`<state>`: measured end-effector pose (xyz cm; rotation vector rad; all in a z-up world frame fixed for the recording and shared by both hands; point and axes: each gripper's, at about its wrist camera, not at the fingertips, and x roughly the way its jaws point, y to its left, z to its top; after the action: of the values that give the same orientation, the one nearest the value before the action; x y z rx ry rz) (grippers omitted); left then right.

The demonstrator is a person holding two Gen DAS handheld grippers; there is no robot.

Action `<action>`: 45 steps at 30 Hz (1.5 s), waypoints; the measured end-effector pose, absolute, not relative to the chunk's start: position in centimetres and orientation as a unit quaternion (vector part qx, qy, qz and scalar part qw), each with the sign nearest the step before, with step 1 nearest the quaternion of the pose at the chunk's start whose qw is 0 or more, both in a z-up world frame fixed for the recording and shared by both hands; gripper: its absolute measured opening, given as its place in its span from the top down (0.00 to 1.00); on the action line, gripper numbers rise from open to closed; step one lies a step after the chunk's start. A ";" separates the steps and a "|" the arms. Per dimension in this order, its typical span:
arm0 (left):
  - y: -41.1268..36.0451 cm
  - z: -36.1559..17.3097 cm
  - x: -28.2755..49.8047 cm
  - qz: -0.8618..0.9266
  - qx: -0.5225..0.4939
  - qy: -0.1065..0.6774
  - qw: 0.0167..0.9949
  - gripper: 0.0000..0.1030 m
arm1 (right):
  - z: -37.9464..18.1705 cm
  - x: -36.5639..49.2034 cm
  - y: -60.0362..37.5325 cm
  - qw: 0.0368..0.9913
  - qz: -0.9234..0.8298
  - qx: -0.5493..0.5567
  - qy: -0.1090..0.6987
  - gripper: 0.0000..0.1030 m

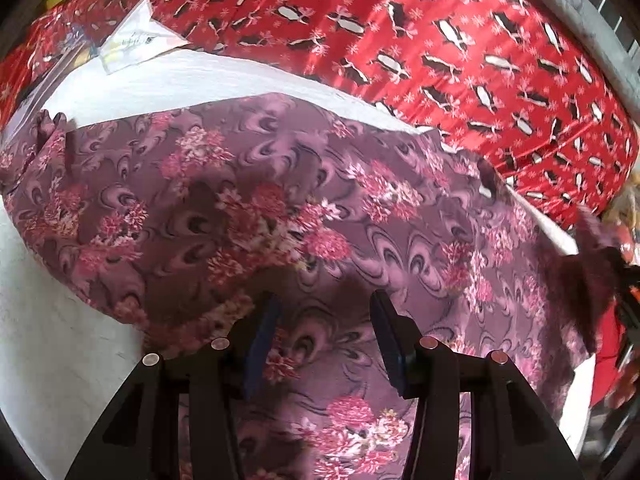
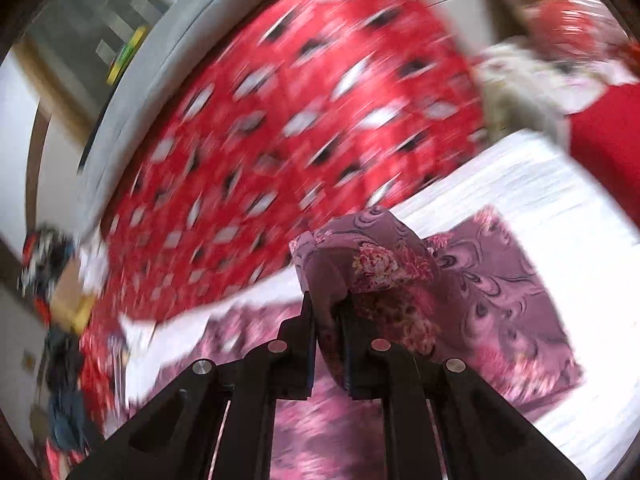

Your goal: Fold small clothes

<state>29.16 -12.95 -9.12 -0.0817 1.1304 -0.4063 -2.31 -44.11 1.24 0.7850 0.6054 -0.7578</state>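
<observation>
Left gripper (image 1: pixel 324 320): fingers spread apart, nothing pinched between them; held over the near part of the purple cloth (image 1: pixel 280 208), whether touching it cannot be told.

Right gripper (image 2: pixel 328 320): fingers pressed together on a fold of the purple cloth (image 2: pixel 360 264); the pinched fold is lifted into a peak just past the fingertips, above the rest of the cloth. This view is blurred.

Purple cloth: mauve swirl print with pink and red flower clusters. In the left wrist view it is spread wide and mostly flat on the white sheet (image 1: pixel 52 352), with a raised corner at its far left edge. In the right wrist view a squared section lies flat to the right of the lifted fold.

White sheet: seen beneath the purple cloth, showing on its left, along its far edge, and on its right (image 2: pixel 540 184).

Paper sheet (image 1: pixel 136 40): white, folded, lying beyond the purple cloth at the far left, partly on the white sheet.

Red blanket (image 1: pixel 440 48): red with a black-and-white pattern, lying beyond the purple cloth and white sheet (image 2: pixel 304 120).

Grey edge (image 1: pixel 580 12): bordering the far side of the red blanket.
</observation>
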 end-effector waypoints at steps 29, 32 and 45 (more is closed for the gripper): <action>-14.1 -10.2 31.1 -0.248 -0.114 0.525 0.806 0.79 | -5.3 0.5 -28.4 0.807 -0.218 0.325 0.442 0.57; -13.9 -9.9 31.2 -0.230 -0.129 0.505 0.822 0.93 | -4.2 -2.4 -29.9 0.803 -0.249 0.334 0.426 0.57; -11.5 -8.2 32.0 -0.172 -0.102 0.501 0.842 0.94 | -5.2 -9.5 -41.5 0.741 -0.388 0.442 0.324 0.51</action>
<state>32.04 -11.52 -8.25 -0.2146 1.0584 -0.3634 -9.53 -41.48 -5.16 0.9681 0.7106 -0.8505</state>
